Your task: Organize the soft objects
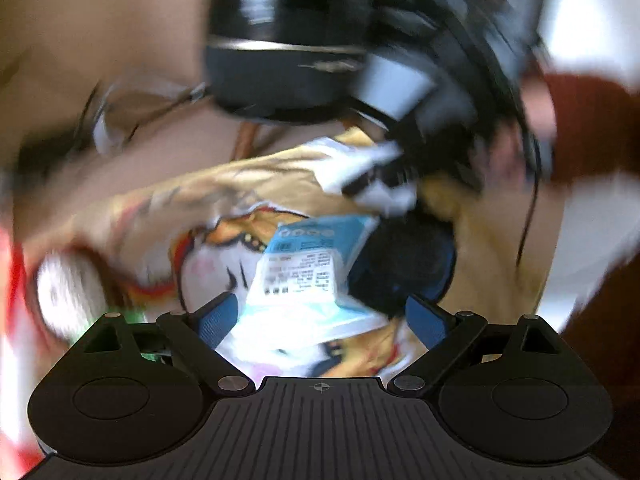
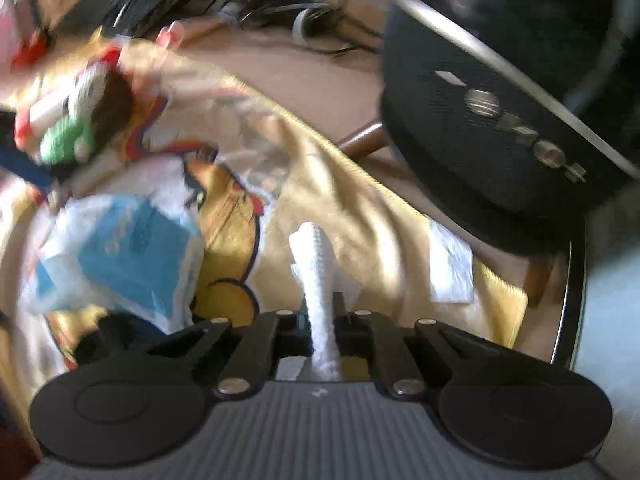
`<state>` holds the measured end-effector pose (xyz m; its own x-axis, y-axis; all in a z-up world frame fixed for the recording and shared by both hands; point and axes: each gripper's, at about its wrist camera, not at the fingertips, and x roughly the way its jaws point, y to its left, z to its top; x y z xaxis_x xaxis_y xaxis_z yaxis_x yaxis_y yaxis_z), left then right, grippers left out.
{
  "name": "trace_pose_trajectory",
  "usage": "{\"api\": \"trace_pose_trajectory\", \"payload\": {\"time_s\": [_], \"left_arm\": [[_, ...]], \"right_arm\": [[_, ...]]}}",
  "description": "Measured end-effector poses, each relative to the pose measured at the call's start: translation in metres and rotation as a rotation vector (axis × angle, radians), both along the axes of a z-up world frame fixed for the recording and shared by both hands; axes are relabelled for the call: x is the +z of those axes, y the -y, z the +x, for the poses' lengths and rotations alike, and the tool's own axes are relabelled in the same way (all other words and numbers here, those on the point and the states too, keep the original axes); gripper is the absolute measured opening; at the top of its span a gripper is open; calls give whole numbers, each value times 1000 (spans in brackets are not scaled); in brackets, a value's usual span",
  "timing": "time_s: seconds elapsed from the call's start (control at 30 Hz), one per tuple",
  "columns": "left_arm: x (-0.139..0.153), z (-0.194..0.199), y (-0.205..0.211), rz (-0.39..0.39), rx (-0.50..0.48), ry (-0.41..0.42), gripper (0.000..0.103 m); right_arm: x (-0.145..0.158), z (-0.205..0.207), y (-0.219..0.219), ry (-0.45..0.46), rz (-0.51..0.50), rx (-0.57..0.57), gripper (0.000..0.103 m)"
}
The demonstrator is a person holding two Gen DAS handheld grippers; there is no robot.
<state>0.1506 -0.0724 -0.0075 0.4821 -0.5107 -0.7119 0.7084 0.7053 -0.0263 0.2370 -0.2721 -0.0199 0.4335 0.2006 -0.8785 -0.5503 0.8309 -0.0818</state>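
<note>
- Your right gripper [image 2: 320, 316] is pinched hard on a white knitted piece [image 2: 316, 264], perhaps a sock or a rolled cloth. The piece runs straight out ahead between the jaws, its long axis in line with the gripper, and its free end stands just above the yellow printed cloth [image 2: 360, 216].
- Your left gripper [image 1: 320, 312] is spread wide and holds nothing. The blue pads [image 1: 218, 316] sit on either side of a blue-and-white plastic packet [image 1: 304, 268], but they do not press on it.
- That packet lies directly ahead of the left gripper and just below it, resting on the same cartoon-printed yellow cloth [image 1: 248, 184]. Its long axis runs away from you, roughly along the gripper's own line, so the jaws already straddle its narrow width.
- A dark round soft thing [image 1: 404, 268] lies just to the right of the packet, touching or nearly touching it; blur keeps me from saying what it is.
- From the left wrist view, your right gripper [image 1: 384, 184] is further ahead and to the right, above the cloth's far fold.
- My judgement: the left hand is the nearer one to the packet, and the move turns on easing forward so the pads reach its middle before you close.
- Watch that the right pad does not catch the dark thing as well.
- A black round appliance [image 2: 500, 128] stands beyond the cloth on the counter [image 2: 312, 80].
</note>
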Motion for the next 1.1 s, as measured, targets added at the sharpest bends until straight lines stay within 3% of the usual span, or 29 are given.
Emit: {"api": "trace_pose_trajectory", "payload": {"time_s": [0.13,0.23,0.37,0.43,0.47,0.53,0.63,0.77,0.8,0.87,0.93,1.0,1.07,1.1], "left_arm": [[-8,-7,22,236,-220,184,95],[-17,-2,29,335,-340,234,95],[-31,4,41,392,-484,256,95],[-35,9,47,384,-497,261,94],[-33,18,48,337,-455,218,77],[-27,40,45,217,-341,104,69],[-14,82,16,-97,-45,-155,67],[-33,106,-52,-747,354,-649,67],[-40,101,-61,-842,406,-715,67],[-55,87,-73,-946,485,-809,69],[-69,77,-79,-932,533,-872,72],[-77,72,-87,-876,584,-881,82],[-76,68,-99,-915,593,-867,94],[-70,66,-106,-936,588,-838,94]], "right_arm": [[22,-6,25,-15,198,-138,8],[37,-22,40,-13,339,-218,8],[42,-41,49,6,411,-286,8],[42,-51,52,7,437,-325,8],[40,-55,54,4,445,-345,8],[33,-61,56,-4,455,-385,8],[32,-69,59,-4,476,-412,8],[34,-73,59,-4,515,-433,8],[36,-70,57,-4,531,-432,8],[40,-63,49,-7,554,-403,8],[44,-55,39,-10,565,-360,8],[43,-45,22,-23,536,-300,8],[39,-37,6,-40,503,-253,8],[38,-34,0,-51,499,-231,8]]}}
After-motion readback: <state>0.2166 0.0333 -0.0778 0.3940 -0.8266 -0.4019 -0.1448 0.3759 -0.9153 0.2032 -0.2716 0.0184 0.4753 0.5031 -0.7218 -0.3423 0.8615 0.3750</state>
